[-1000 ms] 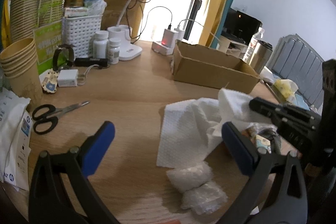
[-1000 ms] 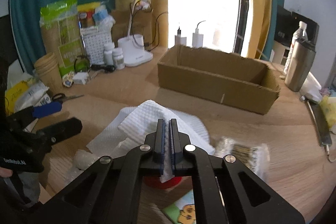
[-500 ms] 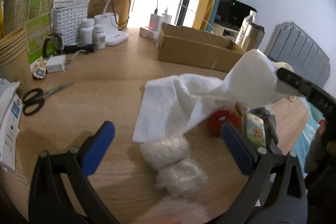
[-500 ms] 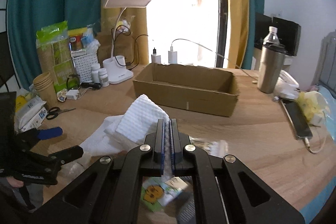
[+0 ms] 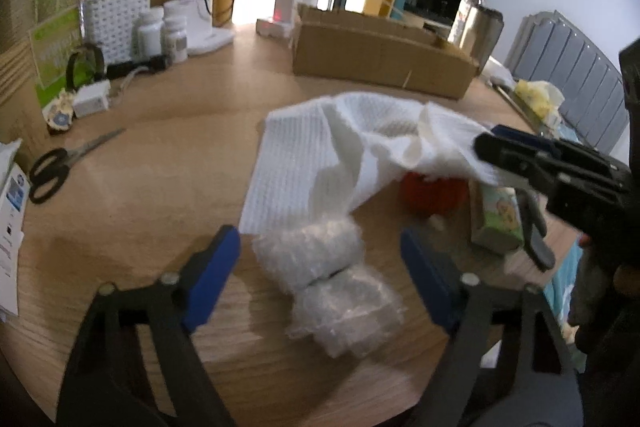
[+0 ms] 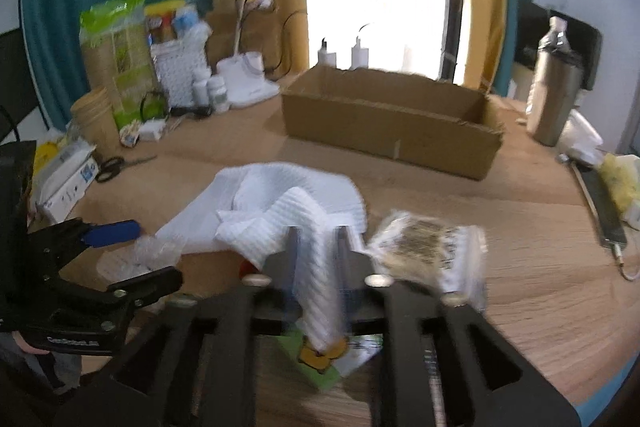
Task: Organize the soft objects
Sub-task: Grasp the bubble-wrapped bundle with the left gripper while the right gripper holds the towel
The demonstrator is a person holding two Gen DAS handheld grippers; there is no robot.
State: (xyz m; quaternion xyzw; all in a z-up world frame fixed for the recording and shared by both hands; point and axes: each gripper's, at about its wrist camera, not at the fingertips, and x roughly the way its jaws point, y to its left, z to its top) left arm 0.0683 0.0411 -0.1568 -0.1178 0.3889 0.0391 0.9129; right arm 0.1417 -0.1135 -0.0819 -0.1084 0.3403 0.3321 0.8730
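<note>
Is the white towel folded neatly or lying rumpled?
Rumpled: the white towel lies bunched on the table, one end draped between the right gripper fingers.

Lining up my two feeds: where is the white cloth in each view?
Left wrist: white cloth centre, draped toward the right gripper at right, beyond the bubble wrap.
Right wrist: cloth centre, one end hanging between the right gripper's open fingers.
Shared landmark: cardboard box behind the cloth.
</note>
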